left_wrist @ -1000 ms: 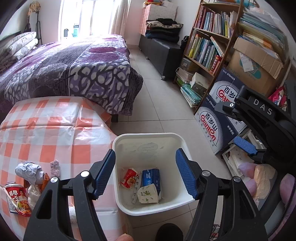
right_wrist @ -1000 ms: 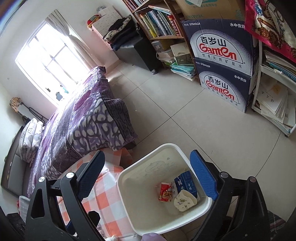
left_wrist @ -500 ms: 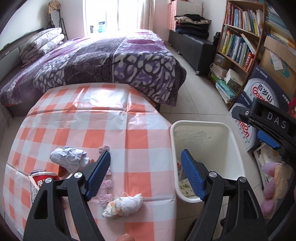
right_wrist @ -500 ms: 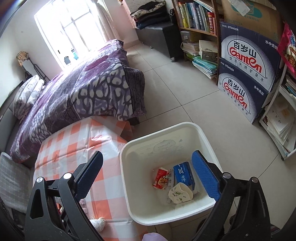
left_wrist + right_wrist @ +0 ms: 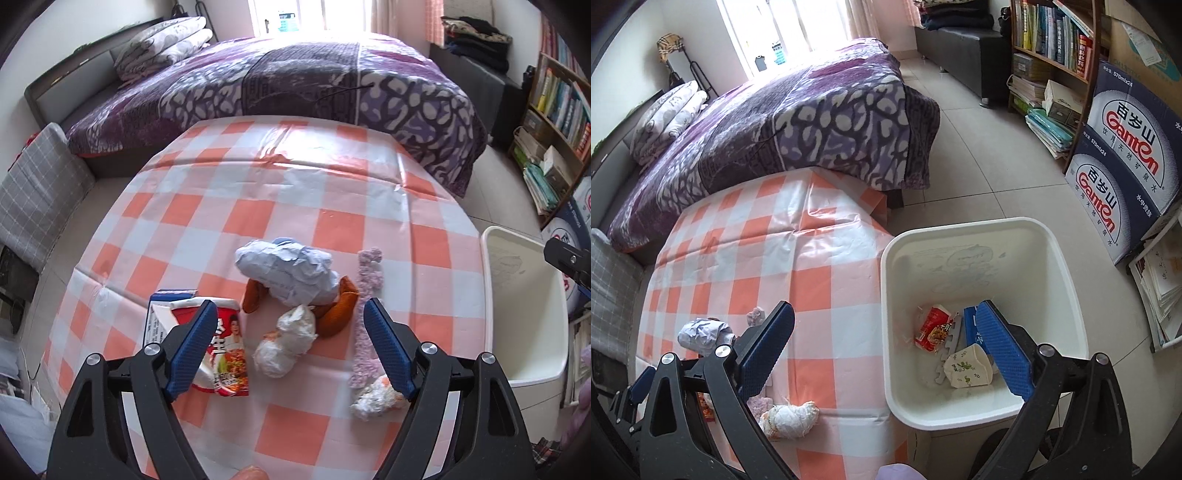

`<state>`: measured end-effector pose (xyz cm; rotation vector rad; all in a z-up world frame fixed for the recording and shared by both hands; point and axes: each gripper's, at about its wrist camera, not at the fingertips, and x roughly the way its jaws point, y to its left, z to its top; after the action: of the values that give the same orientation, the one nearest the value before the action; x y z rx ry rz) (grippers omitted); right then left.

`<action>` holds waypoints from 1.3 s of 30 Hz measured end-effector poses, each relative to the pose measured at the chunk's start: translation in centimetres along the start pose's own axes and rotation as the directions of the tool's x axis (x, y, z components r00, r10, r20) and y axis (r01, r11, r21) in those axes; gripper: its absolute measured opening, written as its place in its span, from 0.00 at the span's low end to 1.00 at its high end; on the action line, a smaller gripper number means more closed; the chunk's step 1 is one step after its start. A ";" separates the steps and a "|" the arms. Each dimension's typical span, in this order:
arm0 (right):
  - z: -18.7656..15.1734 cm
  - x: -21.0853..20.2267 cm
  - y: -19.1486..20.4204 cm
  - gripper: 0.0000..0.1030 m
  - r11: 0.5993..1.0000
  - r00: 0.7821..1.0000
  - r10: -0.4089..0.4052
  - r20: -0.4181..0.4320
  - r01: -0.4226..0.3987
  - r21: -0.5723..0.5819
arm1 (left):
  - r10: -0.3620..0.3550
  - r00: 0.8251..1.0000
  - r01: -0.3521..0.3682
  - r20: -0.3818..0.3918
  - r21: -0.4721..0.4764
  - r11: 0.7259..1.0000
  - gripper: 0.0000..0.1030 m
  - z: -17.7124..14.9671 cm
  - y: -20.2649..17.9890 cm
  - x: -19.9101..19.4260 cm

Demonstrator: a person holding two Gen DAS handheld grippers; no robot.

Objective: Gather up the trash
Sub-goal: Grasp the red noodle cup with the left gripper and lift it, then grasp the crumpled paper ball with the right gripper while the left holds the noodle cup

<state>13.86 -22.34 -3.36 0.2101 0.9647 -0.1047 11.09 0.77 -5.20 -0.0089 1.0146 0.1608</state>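
Note:
My left gripper [image 5: 290,341] is open and empty above trash on the checked table [image 5: 280,192]: a white tissue wad [image 5: 286,341] between its fingers, a crumpled blue-grey paper ball [image 5: 286,271], orange peel [image 5: 338,308], a red-and-white carton [image 5: 221,347], a pink foam strip [image 5: 365,306] and a second tissue wad [image 5: 375,397]. My right gripper [image 5: 886,350] is open and empty over the table edge and the white bin [image 5: 1067,295]. The bin holds a red packet [image 5: 932,326], a paper cup [image 5: 966,371] and a blue box, partly hidden by my finger.
A bed with a purple cover [image 5: 295,77] stands behind the table. A bookshelf [image 5: 1056,40] and stacked water boxes [image 5: 1123,162] line the right wall. Tiled floor [image 5: 979,155] lies between bed and shelf. The bin also shows in the left wrist view [image 5: 528,306].
My left gripper has swung left from above the bin to above the trash on the table. My right gripper has shifted left, bringing the table into view. Both stay open.

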 end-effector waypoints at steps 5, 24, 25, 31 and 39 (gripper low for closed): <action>-0.6 0.7 2.4 0.92 0.998 0.999 0.018 -0.031 -0.020 -0.053 | 0.028 0.995 -0.037 -0.094 -0.100 0.994 0.77 -0.7 4.0 1.8; -3.5 4.0 8.4 0.92 0.979 0.985 0.047 -0.168 -0.079 -0.190 | -0.160 0.945 0.100 -0.287 -0.214 0.972 0.46 -2.5 8.2 7.1; -3.6 4.1 8.7 0.92 0.976 0.984 0.053 -0.169 -0.087 -0.198 | -0.170 0.946 0.112 -0.276 -0.213 0.971 0.45 -2.4 8.2 6.8; -3.8 4.4 11.7 0.92 0.943 0.980 0.116 -0.165 -0.160 -0.292 | -0.213 0.962 0.168 -0.171 -0.244 0.955 0.44 -1.0 10.2 4.2; -5.2 5.1 17.5 0.92 0.839 0.976 0.163 -0.141 -0.213 -0.501 | -0.213 0.975 0.185 -0.059 -0.307 0.933 0.44 1.3 14.0 1.9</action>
<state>15.75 -4.05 -8.16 -0.1892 1.0263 0.3499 11.21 14.97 -5.21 -0.3997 1.0663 0.1281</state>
